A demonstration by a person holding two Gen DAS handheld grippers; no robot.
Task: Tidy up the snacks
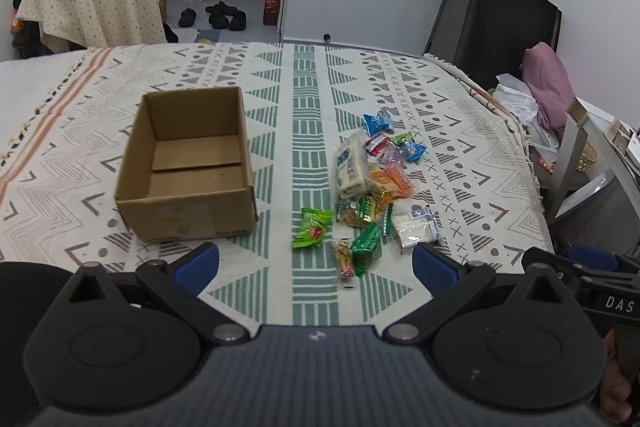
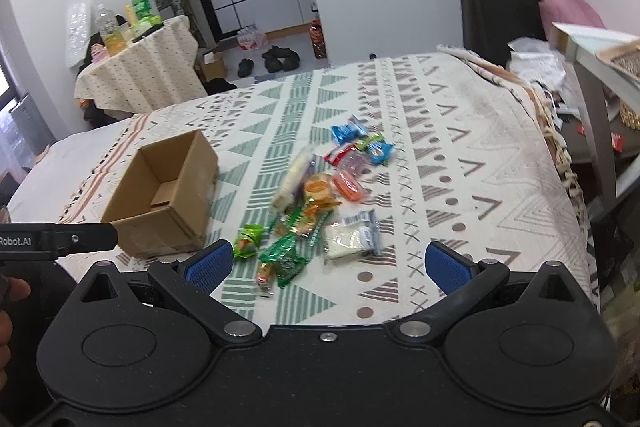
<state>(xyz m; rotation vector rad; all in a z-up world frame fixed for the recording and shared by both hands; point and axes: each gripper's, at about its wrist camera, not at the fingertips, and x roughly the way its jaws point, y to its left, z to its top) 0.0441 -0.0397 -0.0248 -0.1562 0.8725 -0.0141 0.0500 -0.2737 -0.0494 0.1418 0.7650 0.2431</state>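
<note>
So far nothing has been sorted — the cardboard box stands open on the patterned tablecloth with its floor bare, as far as both views show. Every snack lies in one loose pile to the right of the box and apart from it: a blue packet at the far end, a long pale wrapped bar and an orange pack in the middle, and a green packet, a white sachet and a small brown sweet at the near edge.

The left gripper hovers above the near edge of the cloth, its jaws spread wide with nothing between them. The right gripper is the same — wide apart, empty, pointed toward the near snacks. The whole job looks to be ahead: each packet needs picking up and carrying over into the box, likely beginning with the nearest pieces.
</note>
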